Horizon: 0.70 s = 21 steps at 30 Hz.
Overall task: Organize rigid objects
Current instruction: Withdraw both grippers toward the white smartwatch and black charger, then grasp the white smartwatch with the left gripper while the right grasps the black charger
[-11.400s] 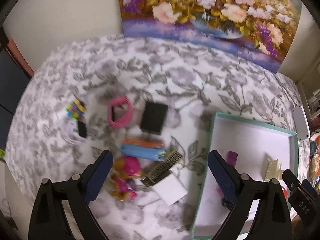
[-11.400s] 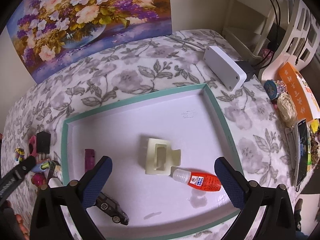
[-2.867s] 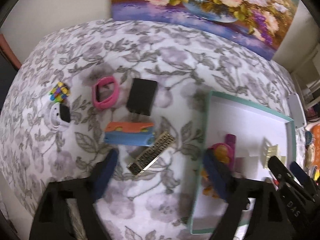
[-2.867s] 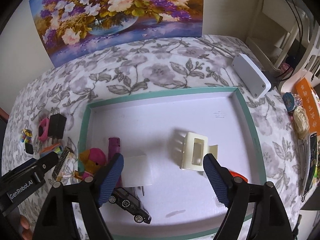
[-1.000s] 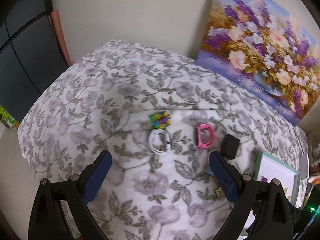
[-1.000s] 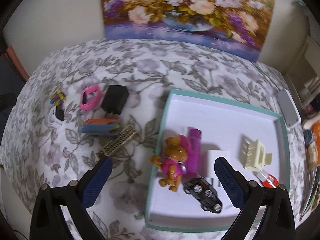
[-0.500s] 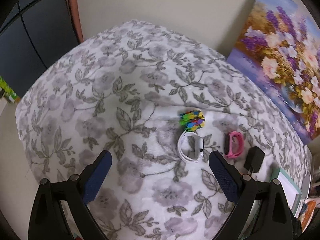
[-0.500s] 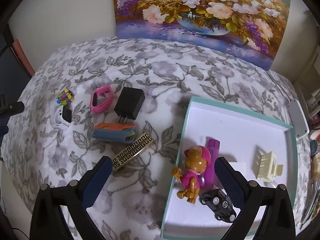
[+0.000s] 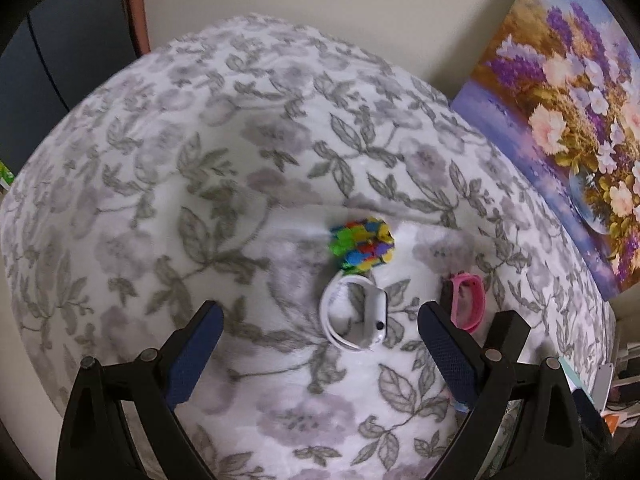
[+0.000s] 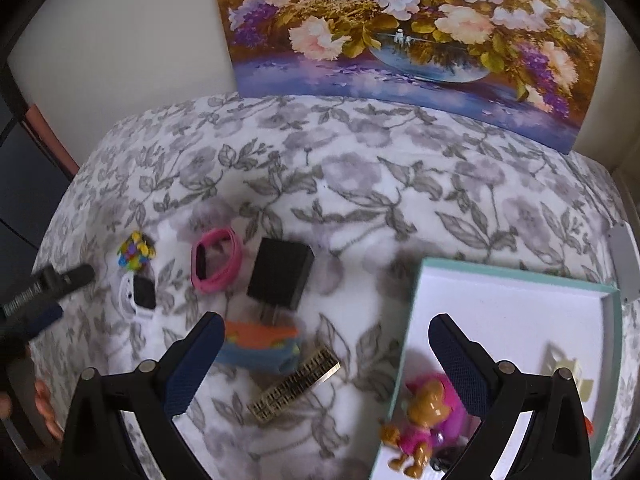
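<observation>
Now that the dog toy (image 10: 420,404) lies inside the teal tray (image 10: 516,276), my left tool (image 9: 320,336) has swung out over the flowered counter (image 9: 160,184), empty and spread wide, the white watch (image 9: 356,320) between its tips with bare cloth leftward; my right tool (image 10: 324,344), gaping too, hangs above the blue case (image 10: 260,344) and comb (image 10: 294,384), near the tray's edge.

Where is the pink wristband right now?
In the right wrist view the pink wristband lies on the floral cloth, left of the black charger block and right of the white smartwatch.
</observation>
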Tool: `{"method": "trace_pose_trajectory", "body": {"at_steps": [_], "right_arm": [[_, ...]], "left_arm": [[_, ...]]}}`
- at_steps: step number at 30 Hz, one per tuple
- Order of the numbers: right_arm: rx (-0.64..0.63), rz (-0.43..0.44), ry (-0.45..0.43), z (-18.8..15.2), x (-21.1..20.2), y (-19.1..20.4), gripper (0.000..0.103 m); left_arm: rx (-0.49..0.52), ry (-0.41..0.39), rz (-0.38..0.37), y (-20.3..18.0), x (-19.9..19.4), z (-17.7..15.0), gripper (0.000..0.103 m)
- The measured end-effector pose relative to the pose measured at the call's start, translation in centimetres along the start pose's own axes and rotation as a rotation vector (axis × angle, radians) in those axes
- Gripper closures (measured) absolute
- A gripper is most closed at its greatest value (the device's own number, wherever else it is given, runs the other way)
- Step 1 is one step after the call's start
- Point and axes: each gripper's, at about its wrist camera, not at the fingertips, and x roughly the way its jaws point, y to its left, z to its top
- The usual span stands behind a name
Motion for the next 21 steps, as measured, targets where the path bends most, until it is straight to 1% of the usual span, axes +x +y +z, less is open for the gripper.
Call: {"method": "trace_pose_trajectory", "body": {"at_steps": [3,5,7,9,16,17,19,20,21], "right_arm": [[-0.016,0.011,0.017,0.8,1.0,0.7,0.000],[-0.020,-0.005,0.041,1.2,1.8,1.1,0.000],[-0.022,-0.018,0.062,1.5,2.8,1.5,0.000],[-0.023,-0.013,0.083,1.7,3.9,1.7,0.000],[-0.047,-0.027,0.109,2.4,6.2,2.4,0.000],[-0.048,-0.024,0.111,2.5,6.5,2.5,0.001],[-0.054,-0.026,0.115,2.7,6.9,2.6,0.006],[-0.056,-0.029,0.118,2.8,7.1,2.8,0.009],[-0.056,-0.032,0.124,2.8,7.4,2.9,0.011]], "left_arm": [[0.017,0.026,0.001,-0.6,0.9,0.1,0.005],[0.017,0.038,0.006,-0.8,1.4,0.1,0.005],[0.014,0.053,-0.006,-0.9,2.0,0.1,0.005],[0.013,0.066,-0.015,-1.2,2.6,0.2,0.005],[0.025,0.071,0.007,-1.9,3.7,0.0,0.006],[0.030,0.072,0.012,-2.0,3.9,-0.1,0.008],[0.032,0.081,0.014,-2.1,4.3,-0.2,0.016],[0.032,0.088,0.009,-2.1,4.6,-0.2,0.022],[0.031,0.098,0.001,-2.1,4.9,-0.2,0.025]]}}
